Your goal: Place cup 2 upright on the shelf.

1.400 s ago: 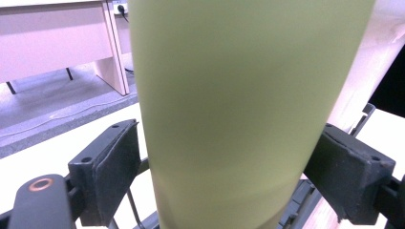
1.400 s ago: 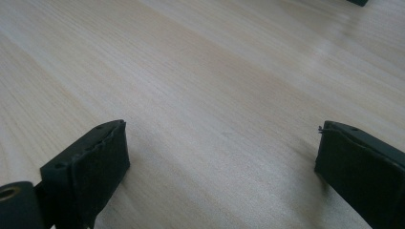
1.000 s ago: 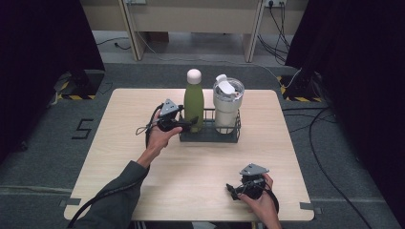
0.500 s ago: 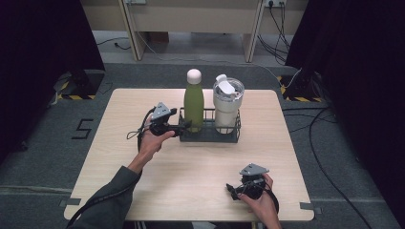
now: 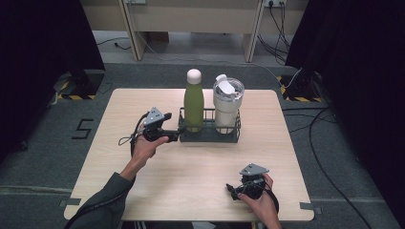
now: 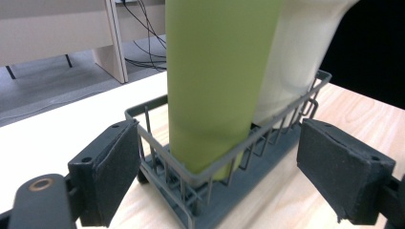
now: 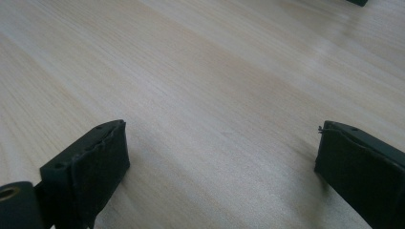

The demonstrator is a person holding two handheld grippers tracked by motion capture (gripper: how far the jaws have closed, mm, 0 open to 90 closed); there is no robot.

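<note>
A dark wire basket (image 5: 209, 136) stands at the middle of the wooden table (image 5: 200, 167). In it stand a green bottle (image 5: 194, 102) with a white cap and a white lidded tumbler (image 5: 227, 102), side by side and upright. My left gripper (image 5: 176, 134) is open at the basket's left end. In the left gripper view the gripper (image 6: 229, 171) has its pads on either side of the basket's (image 6: 157, 145) near corner, with the green bottle (image 6: 215, 81) and tumbler (image 6: 301, 47) just behind. My right gripper (image 5: 232, 191) rests open and empty near the front right edge, over bare wood (image 7: 219, 95).
Desk legs and cables (image 5: 282, 19) lie on the floor beyond the table's far edge. A black curtain (image 5: 353, 71) hangs at the right, dark gear (image 5: 76, 81) sits on the floor at the left. The table's front edge is close to my right hand (image 5: 260, 205).
My left gripper has slid left and toward the person, from beside the bottle's upper part down to the basket's left end. The right gripper has stayed put.
</note>
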